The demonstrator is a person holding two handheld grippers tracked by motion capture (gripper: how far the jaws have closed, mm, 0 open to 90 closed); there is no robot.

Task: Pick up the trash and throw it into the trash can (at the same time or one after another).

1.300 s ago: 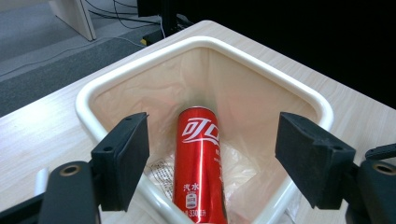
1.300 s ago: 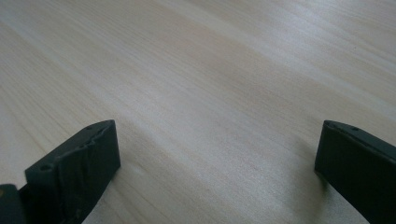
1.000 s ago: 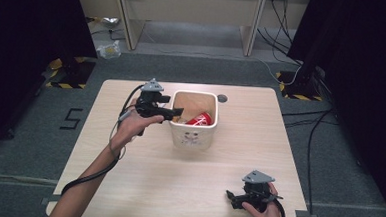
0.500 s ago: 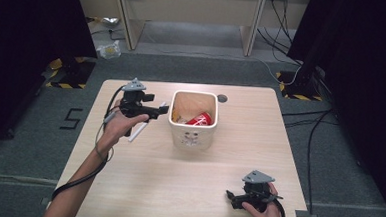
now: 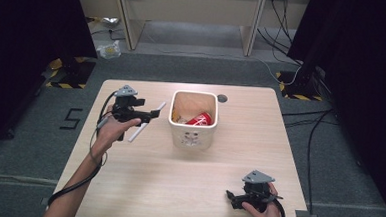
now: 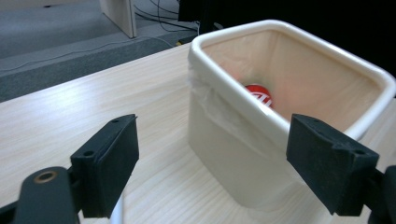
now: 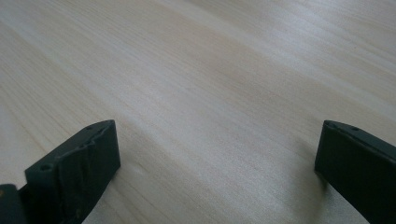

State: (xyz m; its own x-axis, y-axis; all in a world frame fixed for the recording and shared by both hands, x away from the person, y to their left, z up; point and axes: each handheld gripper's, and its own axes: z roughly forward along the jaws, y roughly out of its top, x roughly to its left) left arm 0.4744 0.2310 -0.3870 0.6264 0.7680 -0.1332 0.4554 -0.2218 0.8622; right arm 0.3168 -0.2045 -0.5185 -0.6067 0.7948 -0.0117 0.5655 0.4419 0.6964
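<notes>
While the left gripper (image 5: 153,114) hangs with jaws just spread wide and empty over the white stick (image 5: 146,122) left of the bin (image 5: 193,137), lower squarely — straddle it before closing — right gripper (image 5: 232,196) idle, open.

Even overhead light keeps the counter (image 5: 177,178) bright while the room's sides sink into black; shadows stay soft and short; near jaws blur in both gripper views; no glare anywhere.
</notes>
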